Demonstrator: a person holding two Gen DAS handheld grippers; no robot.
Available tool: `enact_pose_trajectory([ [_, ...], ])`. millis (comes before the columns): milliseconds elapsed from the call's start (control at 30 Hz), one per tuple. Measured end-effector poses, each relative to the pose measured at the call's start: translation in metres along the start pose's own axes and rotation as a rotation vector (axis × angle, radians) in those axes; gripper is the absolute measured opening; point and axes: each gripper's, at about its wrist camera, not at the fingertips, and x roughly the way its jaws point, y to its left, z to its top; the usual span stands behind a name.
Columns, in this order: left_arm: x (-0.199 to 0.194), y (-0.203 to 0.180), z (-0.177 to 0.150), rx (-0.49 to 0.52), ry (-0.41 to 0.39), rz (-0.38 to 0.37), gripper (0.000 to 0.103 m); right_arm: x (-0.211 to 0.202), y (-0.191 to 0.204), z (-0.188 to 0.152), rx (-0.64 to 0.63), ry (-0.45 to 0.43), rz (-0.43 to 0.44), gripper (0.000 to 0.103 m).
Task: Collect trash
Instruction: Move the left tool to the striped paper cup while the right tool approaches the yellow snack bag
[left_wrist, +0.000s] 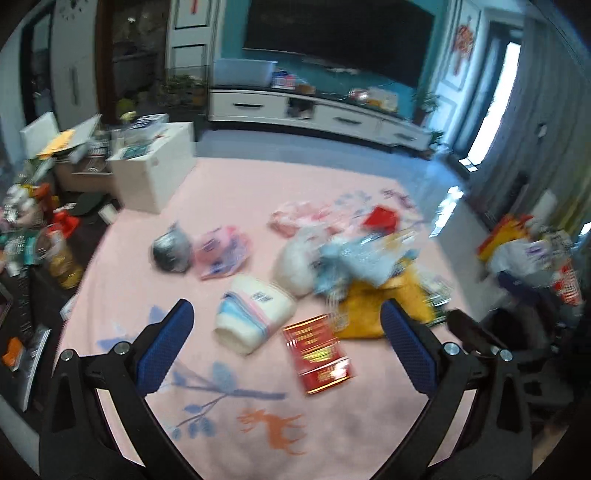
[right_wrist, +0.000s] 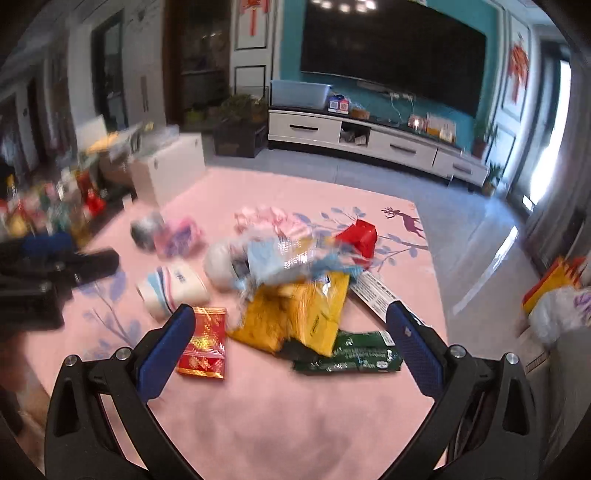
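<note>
Both tongs (left_wrist: 286, 317) (right_wrist: 290, 321) released, empty; red packet (right_wrist: 203, 343), yellow bag (right_wrist: 295, 317) below.

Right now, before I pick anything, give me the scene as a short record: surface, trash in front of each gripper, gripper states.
surface: pink rug with deer and branch print
left gripper: open, empty, above the rug
right gripper: open, empty, above the rug
nearest to left: red packet, white striped roll
nearest to right: yellow bag, green wrapper
further back: grey wad, pink wrapper, red box
image quality: motion blur, labels unreadable
</note>
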Motion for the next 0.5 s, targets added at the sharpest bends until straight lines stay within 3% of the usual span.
enact_pose_trajectory([
  [67,0.001,-0.002,0.002,0.009,-0.011,-0.034,0.100,-0.001,-0.010,0.008,0.056,-0.001,0.020,0.101],
  [200,0.022,0.002,-0.002,0.008,0.019,-0.008,0.100,0.010,-0.021,0.008,0.105,-0.015,0.000,0.101],
  [367,0.045,0.019,-0.013,-0.073,0.067,-0.063,0.100,0.025,-0.024,0.002,0.147,0.043,0.055,0.101],
  [500,0.062,0.027,-0.021,-0.131,0.120,-0.060,0.099,0.025,-0.031,-0.005,0.185,0.034,0.060,0.101],
])
